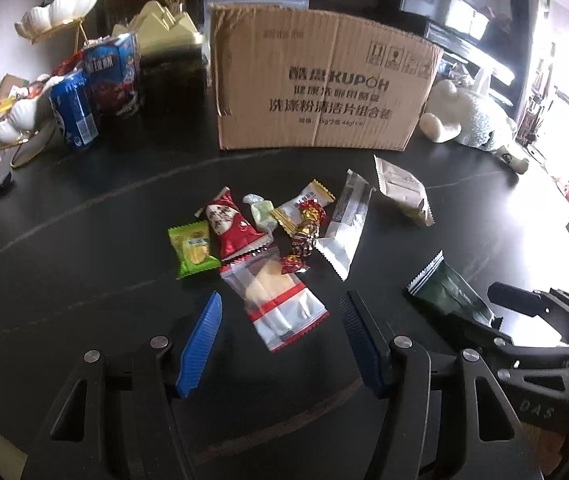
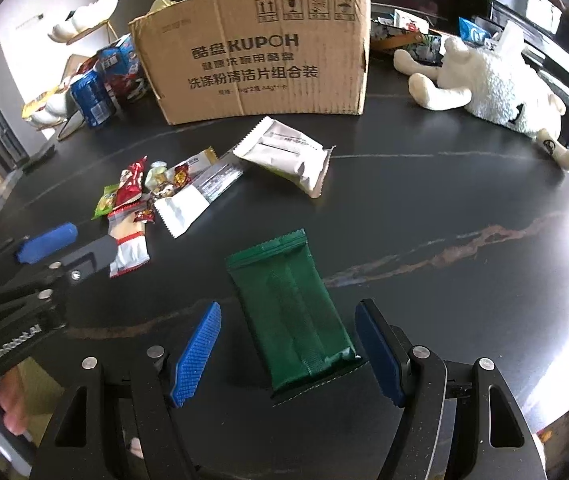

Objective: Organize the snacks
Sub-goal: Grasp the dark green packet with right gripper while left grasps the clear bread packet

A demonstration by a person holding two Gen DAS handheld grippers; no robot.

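Blue-padded left gripper (image 1: 280,308) angled down at black table (image 1: 84,240), jaws apart around clear red-striped packet (image 1: 280,300), pads not touching. Right gripper (image 2: 288,320) tilted down likewise, jaws wide either side of green packet (image 2: 292,312), no contact. Cardboard box (image 2: 256,64) behind.

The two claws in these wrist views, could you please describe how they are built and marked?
Both are alike: the left claw and right claw each have two blue ribbed pads on black angular frames with silver round bolts. In the right wrist view, white lettering runs along the left claw's black body.
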